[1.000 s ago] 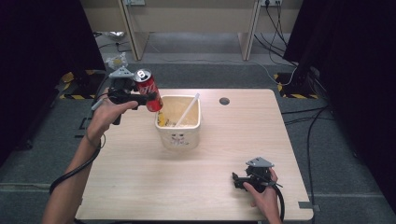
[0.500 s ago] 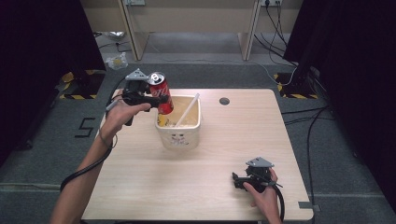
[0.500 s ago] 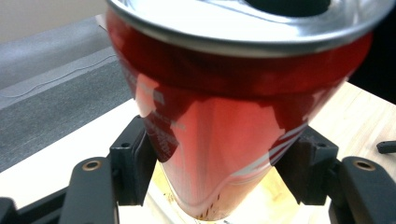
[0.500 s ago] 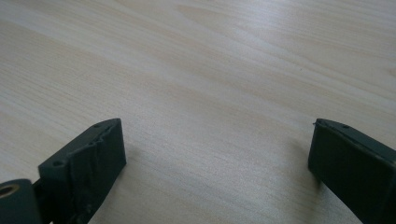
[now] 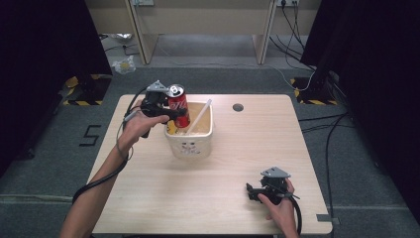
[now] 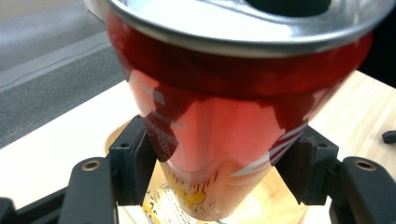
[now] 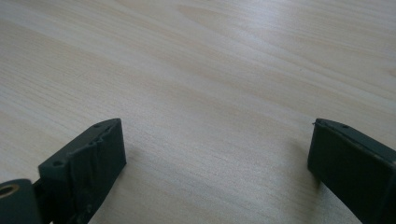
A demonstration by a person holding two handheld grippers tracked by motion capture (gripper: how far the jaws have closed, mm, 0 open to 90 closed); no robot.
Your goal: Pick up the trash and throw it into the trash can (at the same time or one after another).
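A red drink can with an opened silver top hangs over the left part of a white bin on the wooden table. My left gripper is shut on the can. In the left gripper view the red can sits between both black jaws, with yellow contents of the bin below it. A white straw-like stick leans inside the bin. My right gripper rests low at the table's front right, open; in the right gripper view my gripper has bare wood between its jaws.
A small dark hole marks the table's far side, right of the bin. Cables run over the floor at the right. A crumpled bag lies on the floor beyond the table's far left corner.
My left gripper has carried the can rightward, from beyond the table's left side to above the bin's left part. The right gripper has stayed put.
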